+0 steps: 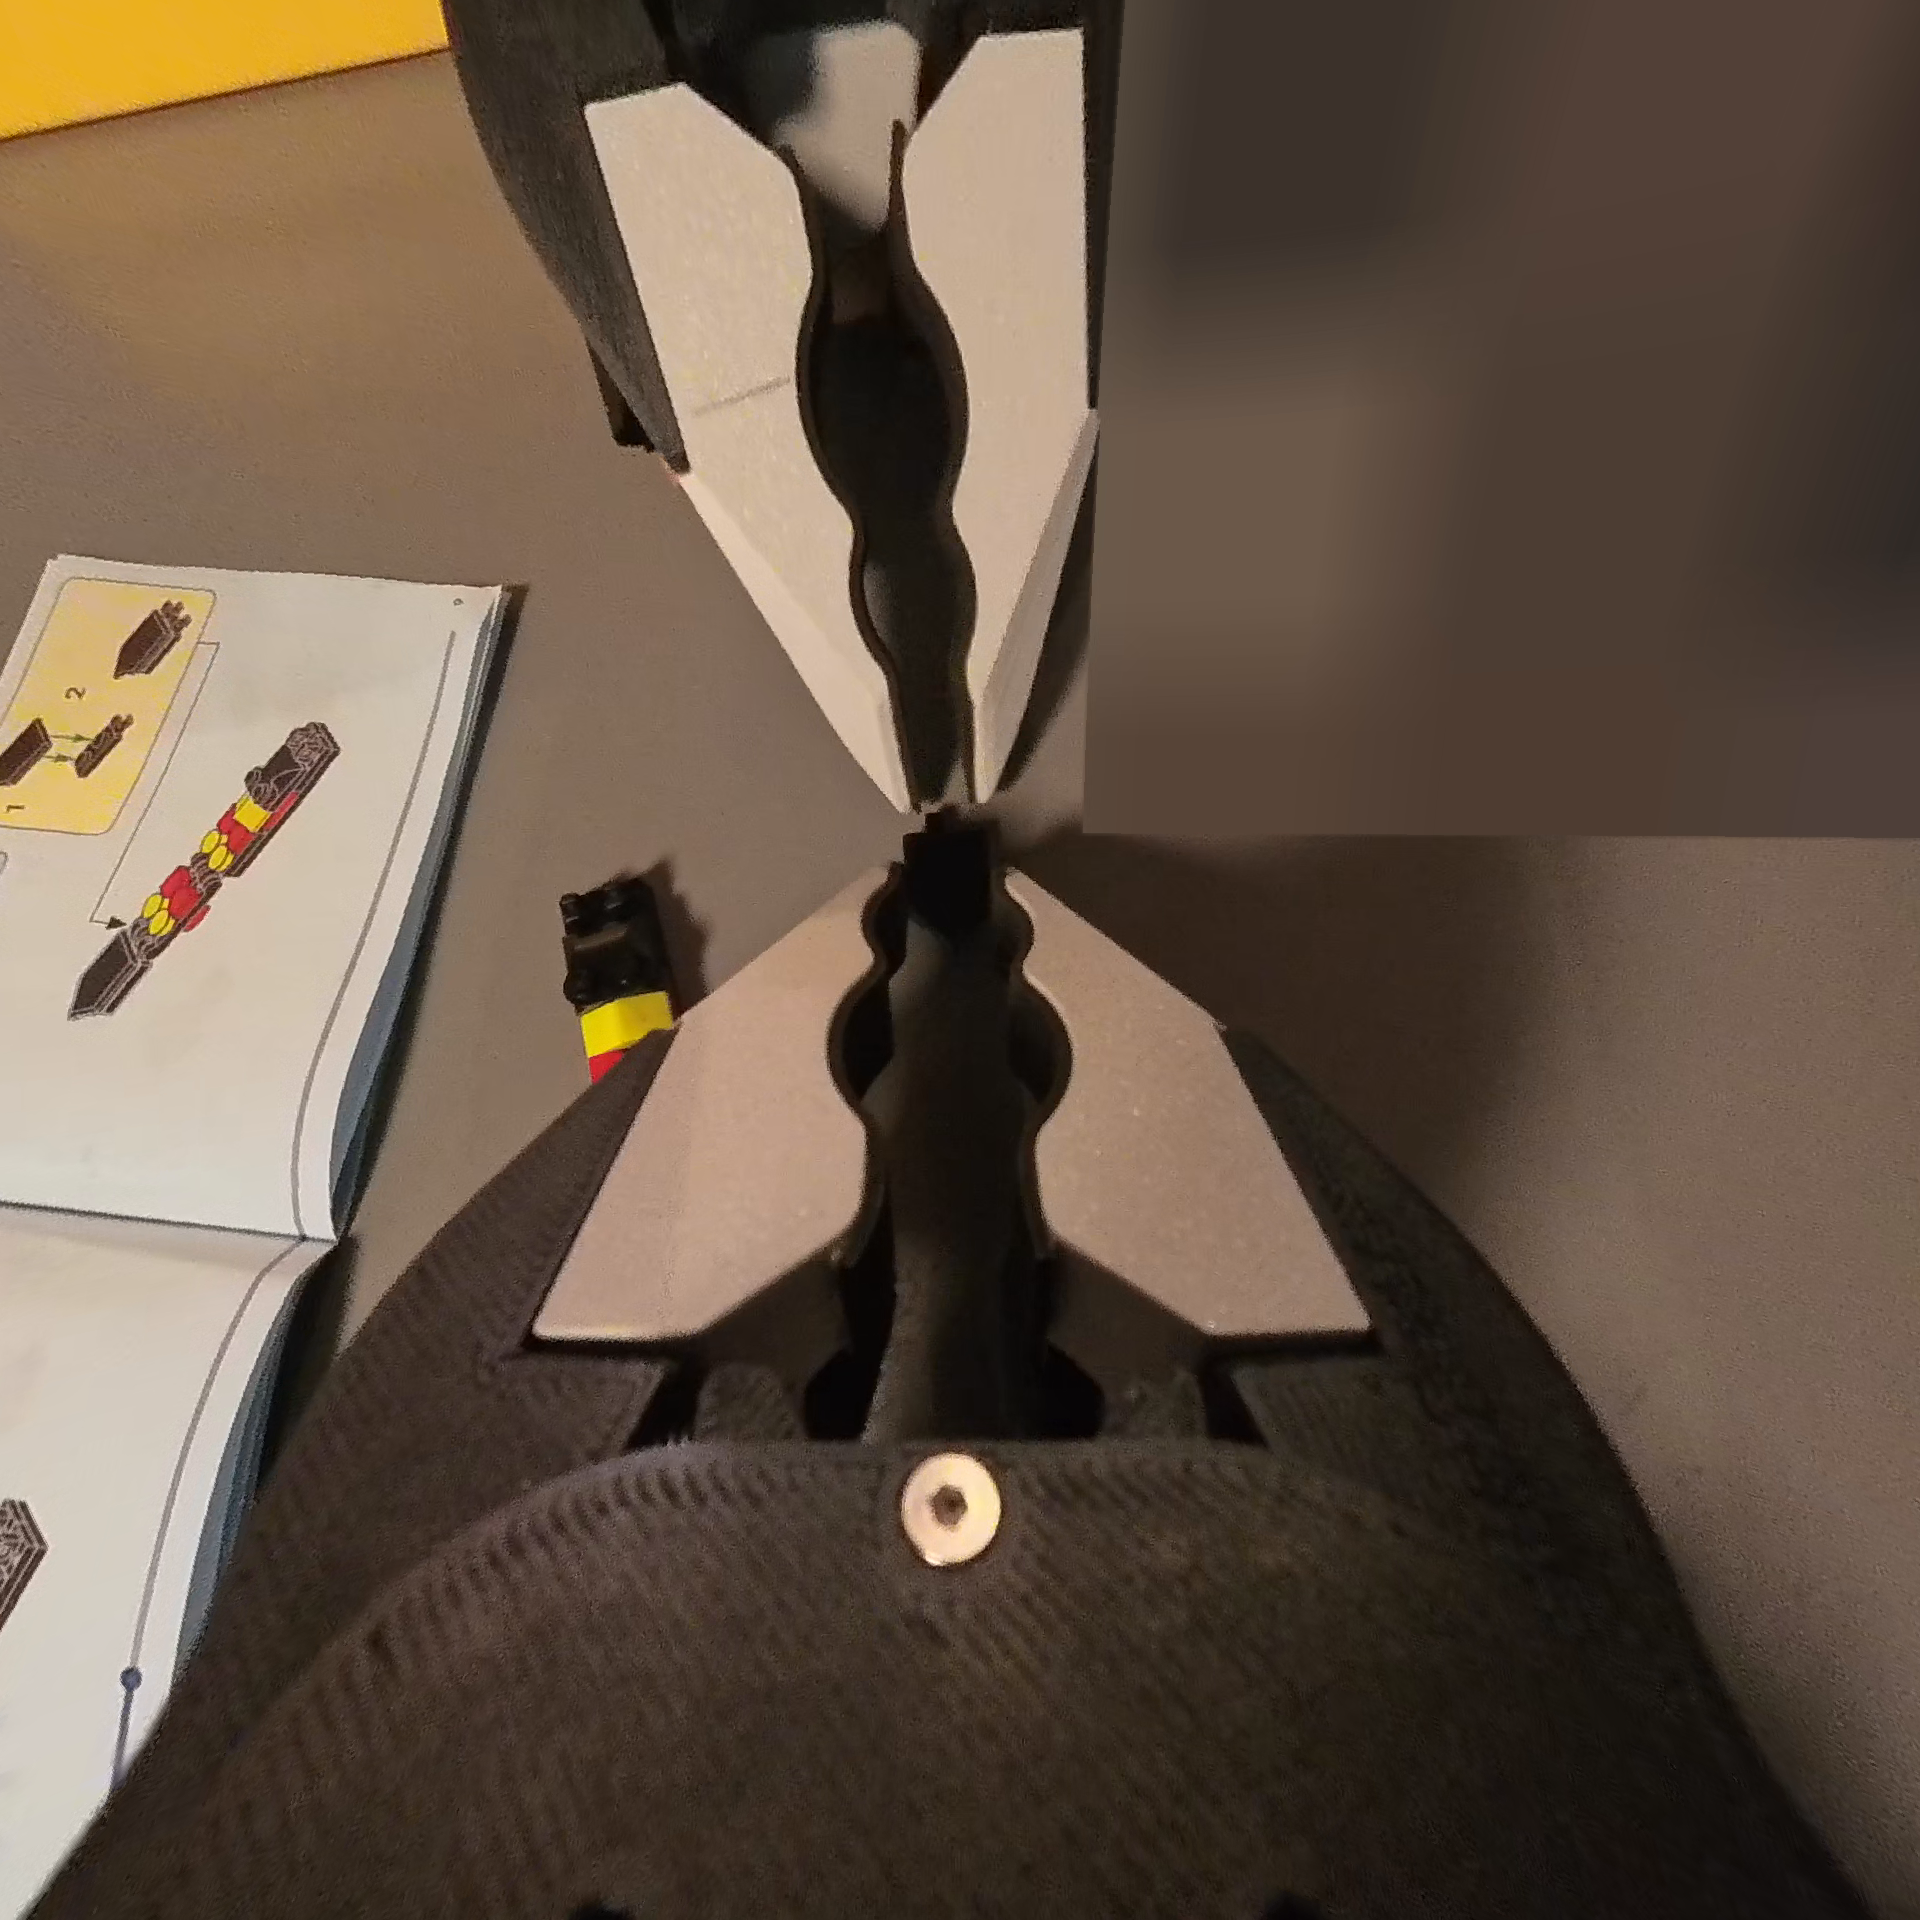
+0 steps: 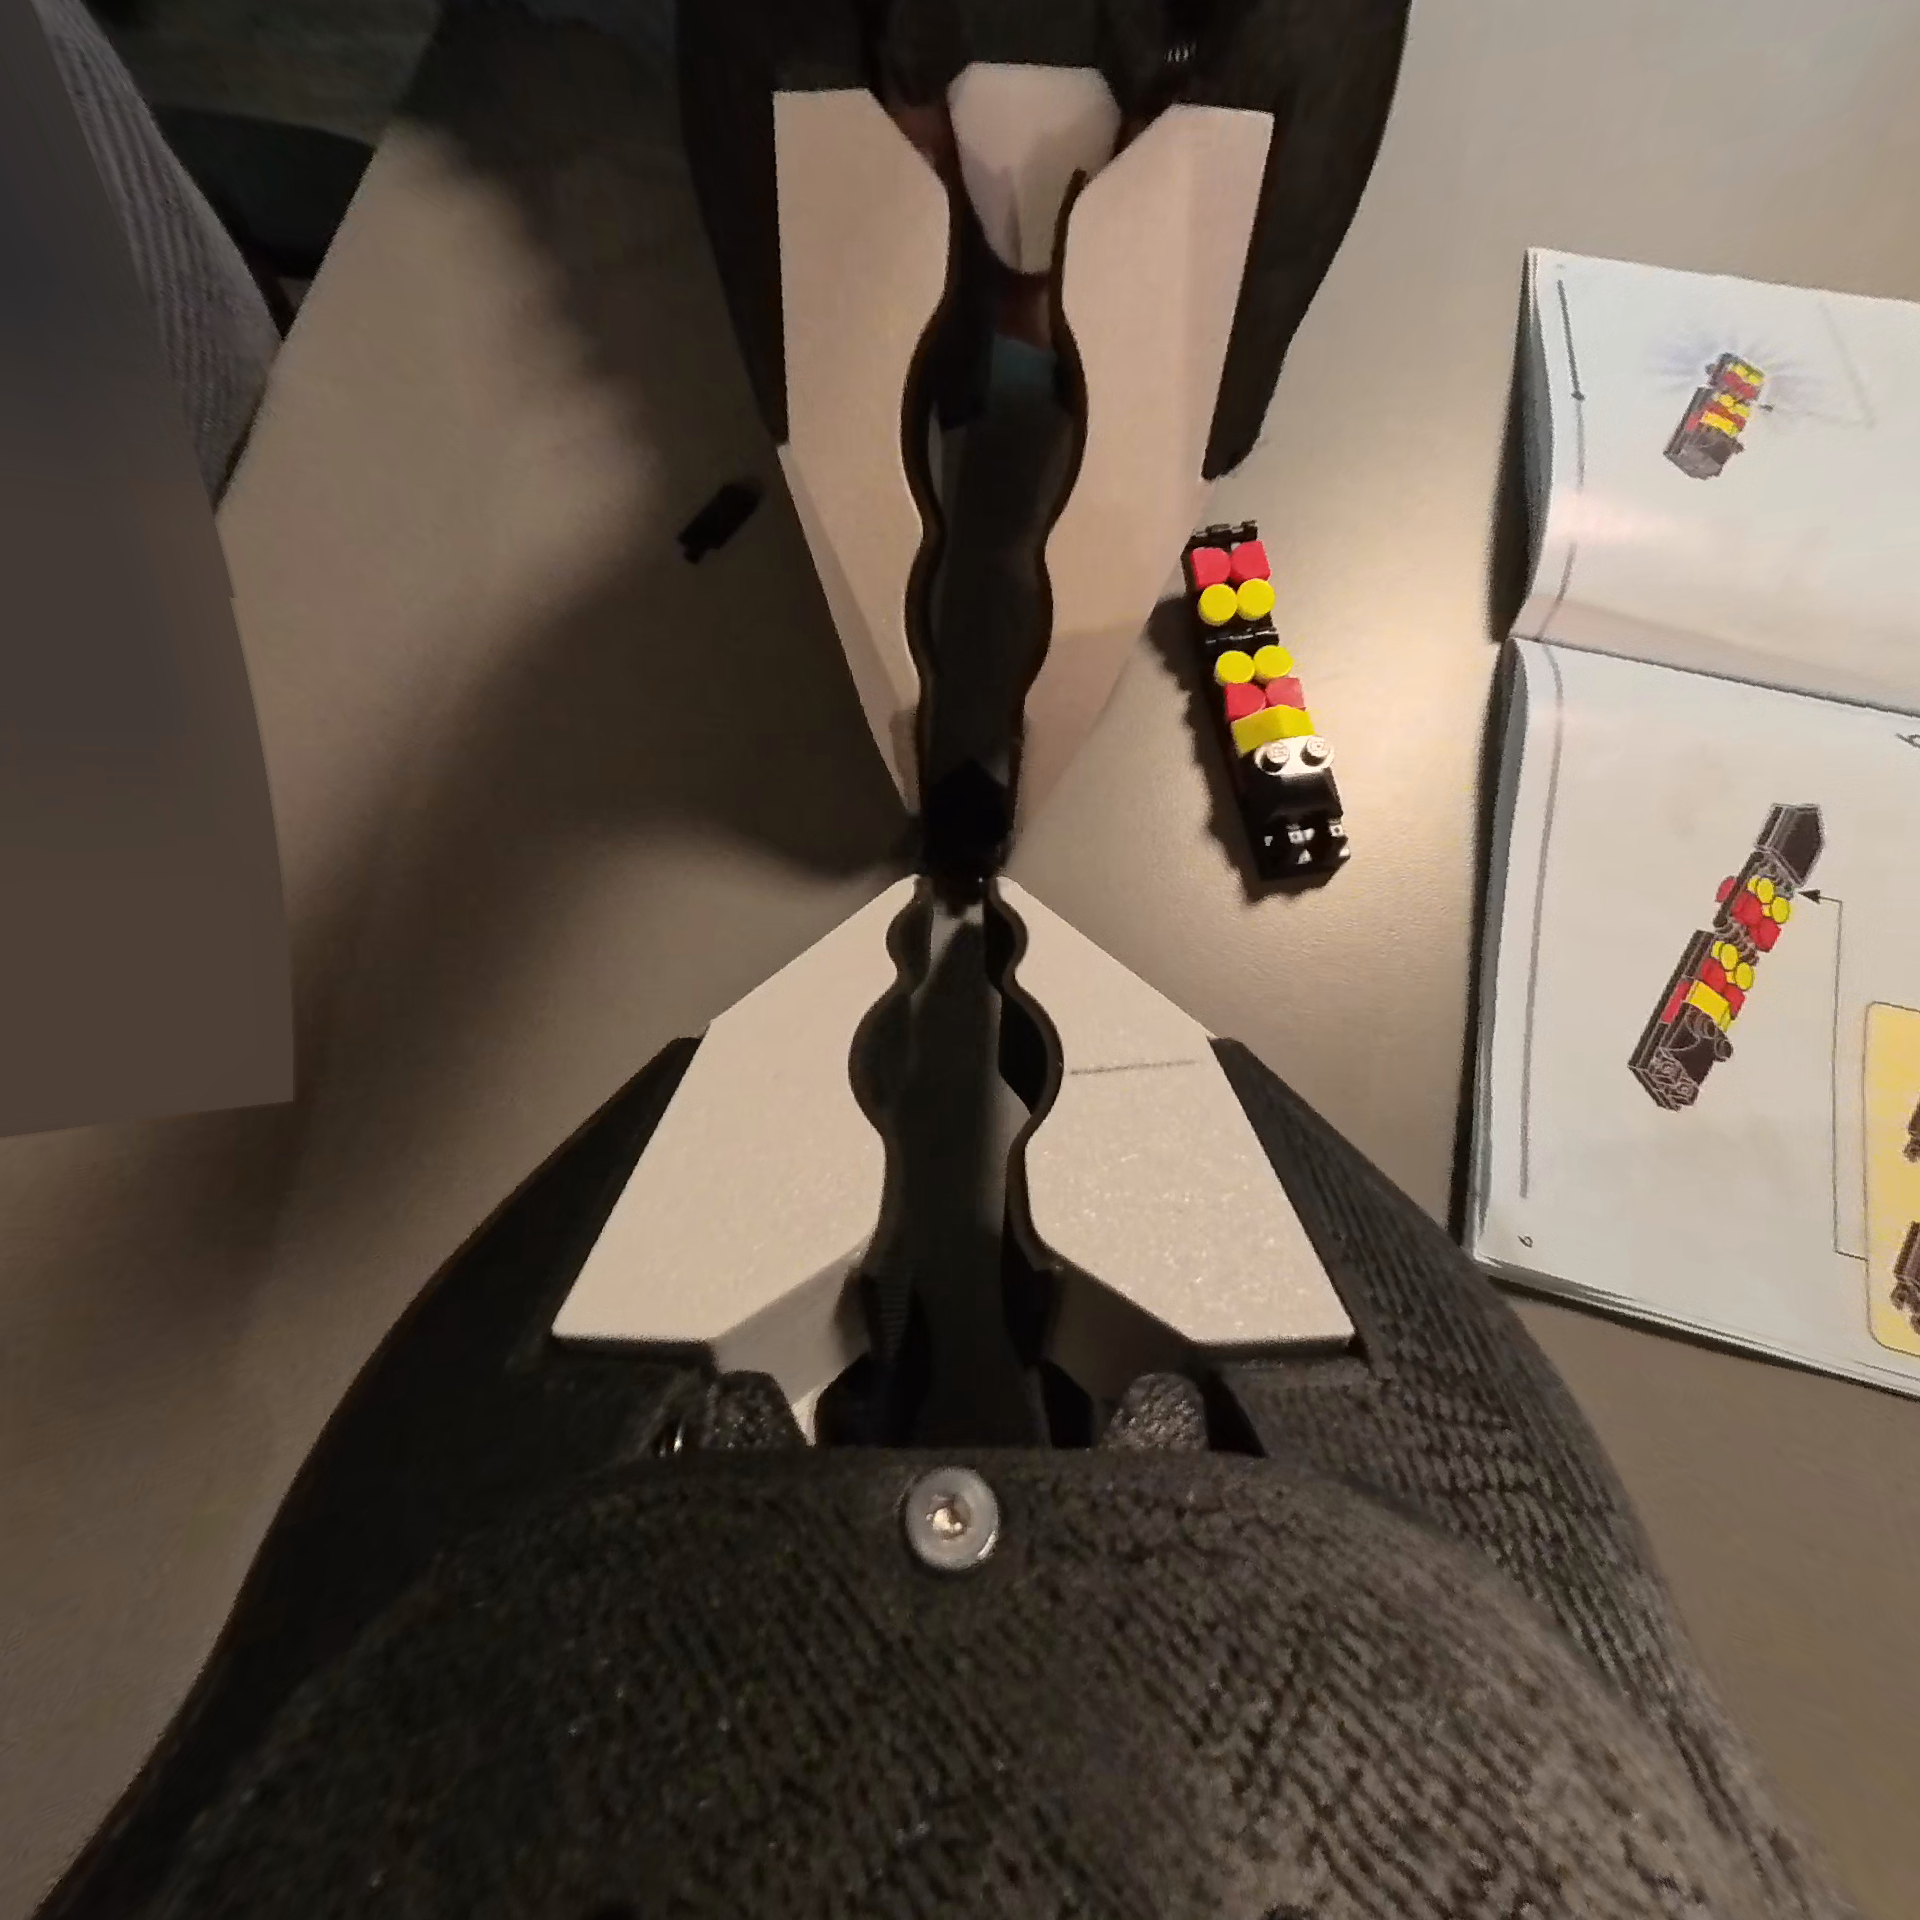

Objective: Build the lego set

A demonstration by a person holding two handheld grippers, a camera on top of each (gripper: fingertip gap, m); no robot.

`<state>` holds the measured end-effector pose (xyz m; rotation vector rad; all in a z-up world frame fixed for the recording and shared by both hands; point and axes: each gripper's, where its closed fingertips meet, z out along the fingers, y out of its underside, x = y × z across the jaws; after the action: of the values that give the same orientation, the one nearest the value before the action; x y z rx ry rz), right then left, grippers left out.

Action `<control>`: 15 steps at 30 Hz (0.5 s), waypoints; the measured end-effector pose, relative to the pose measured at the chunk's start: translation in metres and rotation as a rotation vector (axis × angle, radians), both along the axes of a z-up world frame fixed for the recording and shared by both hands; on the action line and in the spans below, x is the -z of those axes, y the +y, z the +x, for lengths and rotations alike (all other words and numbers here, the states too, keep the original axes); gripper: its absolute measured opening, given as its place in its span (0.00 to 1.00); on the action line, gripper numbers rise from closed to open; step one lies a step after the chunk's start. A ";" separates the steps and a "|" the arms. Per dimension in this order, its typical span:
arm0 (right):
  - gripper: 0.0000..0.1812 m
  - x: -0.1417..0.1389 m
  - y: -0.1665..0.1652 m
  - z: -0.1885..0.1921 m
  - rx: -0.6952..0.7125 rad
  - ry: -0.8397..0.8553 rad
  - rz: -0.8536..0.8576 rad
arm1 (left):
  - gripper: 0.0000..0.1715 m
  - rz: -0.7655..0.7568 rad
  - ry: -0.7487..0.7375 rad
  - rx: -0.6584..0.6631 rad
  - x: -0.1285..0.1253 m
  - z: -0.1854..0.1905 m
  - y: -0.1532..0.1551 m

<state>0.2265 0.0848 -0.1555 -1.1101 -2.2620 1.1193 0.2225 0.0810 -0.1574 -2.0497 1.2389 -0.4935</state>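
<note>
Each tool point(image 1: 948, 868) point(image 2: 961, 883) has pale grey wedge fingers, wavy black inner pads, a ribbed black body and one silver screw.

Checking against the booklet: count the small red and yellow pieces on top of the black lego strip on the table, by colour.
Small red lego pieces: 4
Small yellow round lego pieces: 4
Yellow lego wedge: 1
Total on the black lego strip: 9

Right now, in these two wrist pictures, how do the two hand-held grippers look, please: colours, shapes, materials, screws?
The left gripper and the right gripper look alike. Each has a black body with a ribbed, woven-looking surface, rounded near the camera, and one silver hex screw at its centre. Two pale grey wedge-shaped fingers taper to a point. Their inner edges carry wavy black pads. No cables or sleeves show.
</note>
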 end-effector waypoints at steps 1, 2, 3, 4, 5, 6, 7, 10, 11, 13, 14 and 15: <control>0.05 0.001 -0.001 0.001 -0.004 -0.009 -0.001 | 0.09 0.002 0.002 0.000 0.000 0.000 0.000; 0.05 0.002 -0.001 0.001 -0.005 -0.018 0.000 | 0.09 0.004 0.004 0.001 0.000 0.000 0.000; 0.05 0.002 -0.001 0.000 -0.003 -0.015 0.000 | 0.09 0.004 0.005 0.001 0.000 0.000 0.000; 0.05 0.000 -0.001 0.000 0.000 -0.003 -0.004 | 0.09 0.003 0.004 0.000 0.000 0.000 0.000; 0.04 -0.001 -0.002 0.000 0.001 0.003 -0.012 | 0.09 0.002 0.003 0.000 0.000 0.000 0.000; 0.04 -0.001 -0.002 0.000 0.000 -0.003 -0.017 | 0.09 0.002 0.003 0.000 0.000 0.000 0.000; 0.04 0.000 -0.002 0.000 0.001 -0.011 -0.015 | 0.09 0.001 0.003 0.000 0.000 0.000 0.000; 0.04 0.001 -0.001 0.000 0.004 -0.007 -0.003 | 0.09 -0.002 0.001 -0.001 0.000 0.000 0.000; 0.04 0.001 -0.001 -0.001 0.005 0.000 0.007 | 0.09 -0.003 -0.001 -0.001 0.000 0.000 0.000; 0.04 0.000 0.001 -0.002 0.007 0.019 0.028 | 0.09 -0.010 -0.007 -0.003 0.000 0.000 0.000; 0.04 0.001 0.001 -0.002 0.011 0.015 0.032 | 0.09 -0.015 -0.011 -0.005 0.000 0.000 0.000; 0.04 0.002 0.001 -0.002 0.014 0.008 0.033 | 0.09 -0.019 -0.016 -0.005 0.000 0.000 0.000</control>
<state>0.2241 0.0863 -0.1575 -1.1043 -2.2547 1.0751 0.2224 0.0806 -0.1573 -2.0601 1.2239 -0.5203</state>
